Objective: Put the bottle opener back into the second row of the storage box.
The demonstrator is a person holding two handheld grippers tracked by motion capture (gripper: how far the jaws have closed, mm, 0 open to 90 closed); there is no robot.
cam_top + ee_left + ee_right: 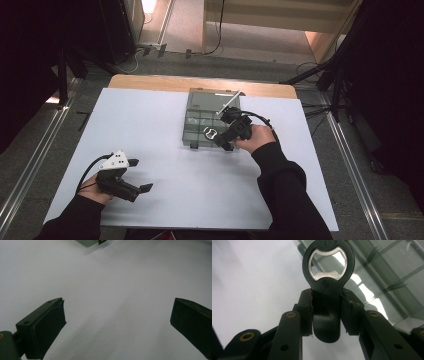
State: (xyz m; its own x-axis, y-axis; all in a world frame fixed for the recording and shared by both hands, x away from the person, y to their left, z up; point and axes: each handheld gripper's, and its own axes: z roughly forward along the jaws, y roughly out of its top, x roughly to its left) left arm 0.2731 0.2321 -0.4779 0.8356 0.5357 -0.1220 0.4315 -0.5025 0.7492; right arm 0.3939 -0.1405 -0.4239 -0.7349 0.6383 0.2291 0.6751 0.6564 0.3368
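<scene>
A: Far left, near edge of the worktop [150, 115]?
B: Left tool [142, 188], lying low over the white sheet, pads [47, 325] spread wide, nothing between them, only bare white surface ahead.

A: And towards the middle?
B: Clear compartment box [200, 120], lid open, sitting on the sheet at the far side, well apart from the left tool.

A: Over on the right?
B: Right tool [218, 137], clamped tight on the black handle of a bottle opener [328, 277]. Metal head of the opener sticking out past the pads, hanging over the near corner of the box. Cannot tell whether touching the box or just above it.
</scene>
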